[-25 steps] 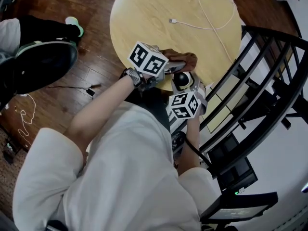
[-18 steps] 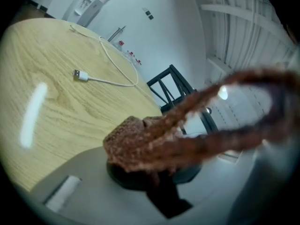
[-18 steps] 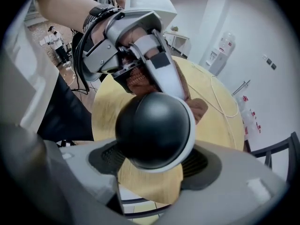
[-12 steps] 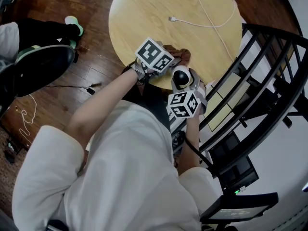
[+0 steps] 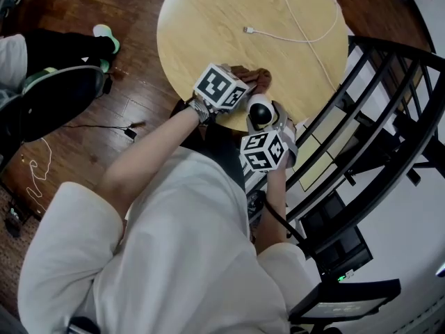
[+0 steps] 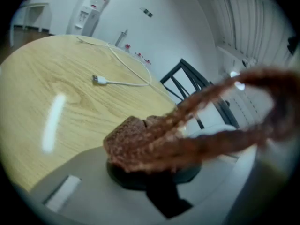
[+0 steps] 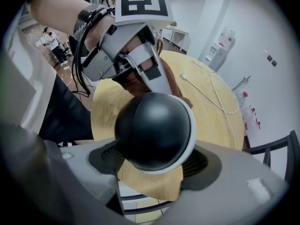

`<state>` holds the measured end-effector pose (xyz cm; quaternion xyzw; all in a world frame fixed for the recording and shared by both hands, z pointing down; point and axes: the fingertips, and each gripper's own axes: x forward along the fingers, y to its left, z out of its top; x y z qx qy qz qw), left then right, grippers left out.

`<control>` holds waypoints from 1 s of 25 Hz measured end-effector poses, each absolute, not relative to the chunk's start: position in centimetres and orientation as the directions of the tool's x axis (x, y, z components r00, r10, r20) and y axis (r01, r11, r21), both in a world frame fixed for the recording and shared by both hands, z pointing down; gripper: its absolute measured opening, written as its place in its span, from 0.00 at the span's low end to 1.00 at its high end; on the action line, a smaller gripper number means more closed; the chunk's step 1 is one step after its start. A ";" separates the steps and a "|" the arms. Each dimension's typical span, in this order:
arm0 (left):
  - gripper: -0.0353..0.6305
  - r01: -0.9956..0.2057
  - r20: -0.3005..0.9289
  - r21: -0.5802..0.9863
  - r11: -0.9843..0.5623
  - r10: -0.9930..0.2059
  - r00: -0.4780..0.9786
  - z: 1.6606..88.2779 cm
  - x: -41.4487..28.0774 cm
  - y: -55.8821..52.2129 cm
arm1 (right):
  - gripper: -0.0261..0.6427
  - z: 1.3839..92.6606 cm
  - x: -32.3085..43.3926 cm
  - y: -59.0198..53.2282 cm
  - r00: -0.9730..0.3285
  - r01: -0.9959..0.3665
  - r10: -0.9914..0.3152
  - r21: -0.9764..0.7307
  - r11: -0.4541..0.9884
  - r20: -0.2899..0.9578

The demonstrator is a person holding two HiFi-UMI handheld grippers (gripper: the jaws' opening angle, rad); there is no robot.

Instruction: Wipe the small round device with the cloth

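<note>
Looking steeply down from the head view, a person in a white shirt works at the near edge of a round pale wooden table (image 5: 208,19) with a gripper in each hand.

The right gripper (image 7: 154,163) holds the small round device (image 7: 154,130), a ball with a glossy black face and a white rim. Its two grey jaws stand apart by the ball's width and press on its left and right sides. The ball sits fully between the jaws, over the rim of the table.

The left gripper (image 6: 154,165) is clamped on a fuzzy reddish-brown cloth (image 6: 140,142). In the left gripper view the jaws are nearly together, with a bunched fold of the cloth pinched between the dark pads. A loose loop of it sweeps up and to the right, blurred.

In the right gripper view the left gripper reaches down just behind the top of the ball, its marker cube above. From the head view the cloth lies just beyond the ball, toward the table's middle. Whether the cloth touches the ball cannot be told.

A thin white cable (image 5: 299,26) with a plug at its end lies on the far part of the table, well apart from the grippers. A black metal chair (image 5: 389,117) stands to the right of the table on a dark wooden floor (image 5: 139,103).
</note>
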<state>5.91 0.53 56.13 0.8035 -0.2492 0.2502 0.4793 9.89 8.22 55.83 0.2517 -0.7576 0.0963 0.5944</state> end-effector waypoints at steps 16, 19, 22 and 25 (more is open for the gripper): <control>0.18 -0.548 0.478 0.785 -0.288 -0.281 0.832 52.8 4.0 -1.5 | 0.54 56.5 11.4 7.6 -0.056 -0.763 -0.203 0.090 0.641 0.978; 0.18 -0.531 0.462 0.800 -0.281 -0.276 0.843 53.0 4.7 -1.1 | 0.54 56.7 11.6 7.4 -0.061 -0.769 -0.194 0.078 0.635 0.979; 0.18 -0.508 0.440 0.820 -0.264 -0.278 0.854 53.1 5.0 -1.0 | 0.54 56.1 11.7 7.3 -0.075 -0.752 -0.231 0.097 0.652 0.970; 0.18 -0.481 0.413 0.840 -0.250 -0.280 0.867 52.6 5.1 -0.9 | 0.58 54.9 11.6 7.2 -0.084 -0.697 -0.290 0.152 0.700 0.953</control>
